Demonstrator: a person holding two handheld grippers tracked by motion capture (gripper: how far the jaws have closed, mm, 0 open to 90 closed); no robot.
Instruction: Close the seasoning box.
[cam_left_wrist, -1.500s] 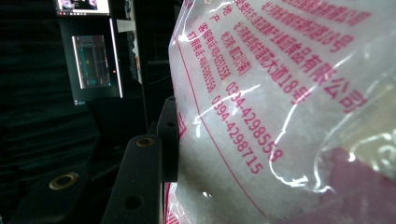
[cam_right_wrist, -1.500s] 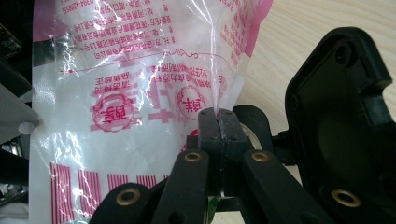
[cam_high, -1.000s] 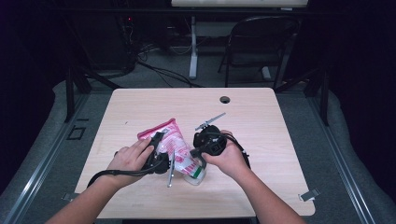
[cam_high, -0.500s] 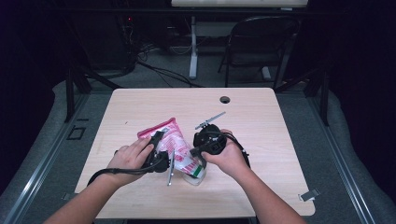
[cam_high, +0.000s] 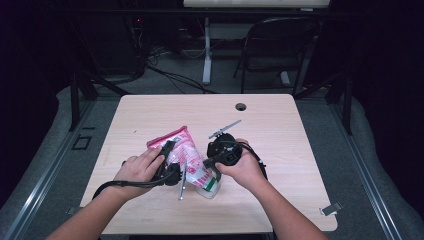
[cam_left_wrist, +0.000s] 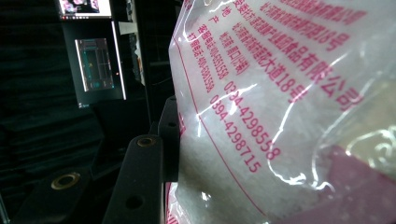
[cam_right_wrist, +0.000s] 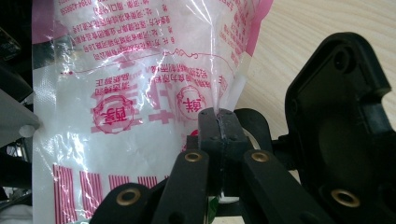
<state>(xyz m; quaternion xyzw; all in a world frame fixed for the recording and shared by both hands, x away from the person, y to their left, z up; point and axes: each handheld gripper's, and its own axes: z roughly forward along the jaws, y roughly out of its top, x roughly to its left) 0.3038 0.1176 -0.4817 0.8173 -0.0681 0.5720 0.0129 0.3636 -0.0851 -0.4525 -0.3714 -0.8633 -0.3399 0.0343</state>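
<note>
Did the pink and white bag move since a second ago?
No. In the high view the bag lies at the same spot below the table's round hole, with the left gripper and right gripper on it.

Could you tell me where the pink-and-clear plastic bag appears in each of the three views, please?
High view: the plastic bag lies at table centre, between the two hands.
Left gripper view: the bag covers the right two-thirds, against the black jaw.
Right gripper view: the bag hangs upper left; the right tongs pinch its edge.
Shared landmark: the red printed text on the bag.
</note>
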